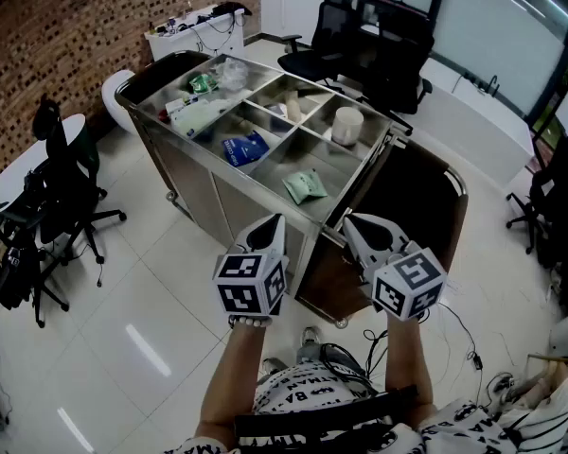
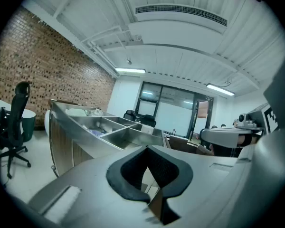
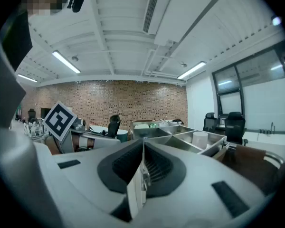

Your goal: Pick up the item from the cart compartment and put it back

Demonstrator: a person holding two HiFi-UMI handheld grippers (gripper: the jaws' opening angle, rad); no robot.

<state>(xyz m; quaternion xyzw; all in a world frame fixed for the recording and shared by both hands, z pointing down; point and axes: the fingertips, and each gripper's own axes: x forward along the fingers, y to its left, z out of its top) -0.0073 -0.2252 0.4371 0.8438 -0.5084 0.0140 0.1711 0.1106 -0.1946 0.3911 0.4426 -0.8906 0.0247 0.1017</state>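
A steel cart (image 1: 229, 189) with several open compartments stands ahead of me. The nearest compartment holds a green packet (image 1: 307, 186). Others hold a blue packet (image 1: 245, 148), a white cup (image 1: 346, 125) and a white bag (image 1: 195, 117). My left gripper (image 1: 276, 222) is shut and empty, held short of the cart's near edge. My right gripper (image 1: 351, 222) is beside it, also shut on nothing. The left gripper view shows its jaws (image 2: 148, 148) closed, with the cart (image 2: 80, 132) beyond. In the right gripper view the jaws (image 3: 143, 142) are closed, with the white cup (image 3: 200, 138) beyond.
Black office chairs stand at the left (image 1: 62, 183) and behind the cart (image 1: 360, 41). A dark brown panel (image 1: 407, 206) sits at the cart's right end. A brick wall (image 1: 66, 26) runs along the left. Cables lie on the tiled floor (image 1: 454, 339).
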